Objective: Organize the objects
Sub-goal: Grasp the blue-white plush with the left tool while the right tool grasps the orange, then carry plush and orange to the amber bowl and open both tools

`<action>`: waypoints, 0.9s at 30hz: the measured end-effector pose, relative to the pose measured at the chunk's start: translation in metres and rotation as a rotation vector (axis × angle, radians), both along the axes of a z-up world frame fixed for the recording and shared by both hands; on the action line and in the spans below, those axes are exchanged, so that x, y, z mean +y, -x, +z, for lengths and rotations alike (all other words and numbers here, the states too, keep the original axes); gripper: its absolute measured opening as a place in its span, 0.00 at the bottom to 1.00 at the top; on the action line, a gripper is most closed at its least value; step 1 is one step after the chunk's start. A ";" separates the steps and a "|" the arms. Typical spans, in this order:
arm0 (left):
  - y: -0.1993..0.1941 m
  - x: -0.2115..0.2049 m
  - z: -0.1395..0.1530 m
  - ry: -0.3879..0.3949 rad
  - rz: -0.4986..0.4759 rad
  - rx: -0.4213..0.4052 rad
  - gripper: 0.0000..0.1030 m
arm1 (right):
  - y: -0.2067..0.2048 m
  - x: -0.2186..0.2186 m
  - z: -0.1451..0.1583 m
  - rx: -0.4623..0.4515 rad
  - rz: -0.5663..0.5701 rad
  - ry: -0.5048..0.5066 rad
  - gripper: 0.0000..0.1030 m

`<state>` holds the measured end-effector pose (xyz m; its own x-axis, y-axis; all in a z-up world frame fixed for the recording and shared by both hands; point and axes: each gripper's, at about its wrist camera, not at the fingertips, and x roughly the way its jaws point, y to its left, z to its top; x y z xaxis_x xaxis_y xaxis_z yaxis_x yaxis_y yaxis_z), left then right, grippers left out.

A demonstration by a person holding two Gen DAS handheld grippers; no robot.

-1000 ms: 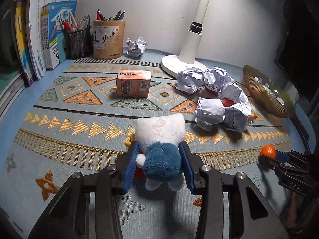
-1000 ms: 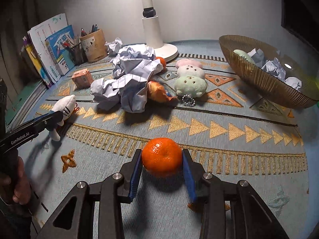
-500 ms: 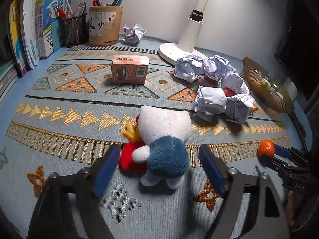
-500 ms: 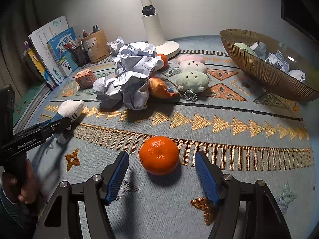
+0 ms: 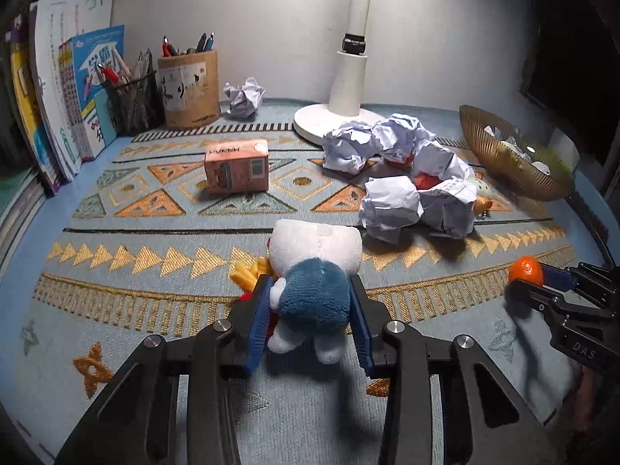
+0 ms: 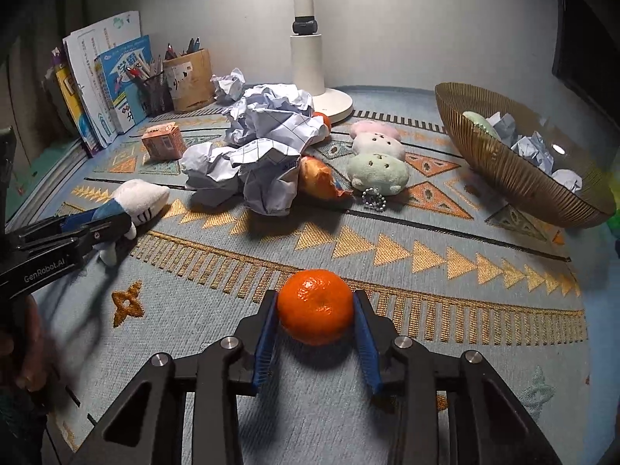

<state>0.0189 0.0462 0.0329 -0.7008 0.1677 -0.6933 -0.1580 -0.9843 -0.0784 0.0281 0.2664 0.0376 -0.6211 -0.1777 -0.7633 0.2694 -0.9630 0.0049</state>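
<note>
My left gripper [image 5: 310,310] is shut on a white and blue plush cat [image 5: 314,271] that rests on the patterned mat [image 5: 116,232]; it also shows in the right wrist view [image 6: 128,203], held by the left gripper [image 6: 112,228]. My right gripper [image 6: 314,310] is shut on an orange mandarin [image 6: 314,306], low over the mat; the mandarin also shows in the left wrist view [image 5: 526,269]. A pile of crumpled paper balls [image 6: 263,155] lies mid-mat, partly hiding another mandarin [image 6: 322,119] and an orange packet [image 6: 319,178].
A gold wire bowl [image 6: 515,178] with paper balls and a green plush stands at the right. Three small plush buns [image 6: 378,155], a pink carton [image 5: 237,166], a lamp base [image 5: 333,120], pen holders [image 5: 190,89] and books [image 5: 58,97] line the back.
Both grippers were shut, opened wide half a second ago, and are now shut again: the left on the plush cat, the right on the mandarin.
</note>
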 end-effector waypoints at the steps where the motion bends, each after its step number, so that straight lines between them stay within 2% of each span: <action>1: -0.002 -0.002 0.004 -0.031 0.000 -0.003 0.34 | -0.003 0.001 0.003 0.019 -0.003 0.007 0.36; 3: -0.008 -0.002 0.018 -0.105 -0.016 0.007 0.34 | -0.011 0.010 0.013 0.061 -0.003 0.055 0.36; 5: -0.012 0.011 0.039 -0.104 -0.034 0.054 0.34 | -0.016 0.024 0.021 0.065 -0.013 0.119 0.36; 9: -0.005 0.057 0.081 -0.121 -0.129 0.126 0.34 | -0.026 0.065 0.056 0.142 -0.087 0.153 0.36; 16: 0.054 0.158 0.128 -0.217 -0.257 0.165 0.34 | -0.017 0.145 0.136 0.297 -0.281 0.162 0.36; 19: 0.081 0.197 0.133 -0.235 -0.291 0.169 0.34 | 0.002 0.174 0.152 0.318 -0.366 0.162 0.36; 23: 0.109 0.232 0.126 -0.252 -0.331 0.128 0.34 | 0.039 0.203 0.152 0.274 -0.446 0.177 0.36; 27: 0.125 0.249 0.122 -0.279 -0.339 0.109 0.37 | 0.057 0.207 0.148 0.251 -0.458 0.181 0.36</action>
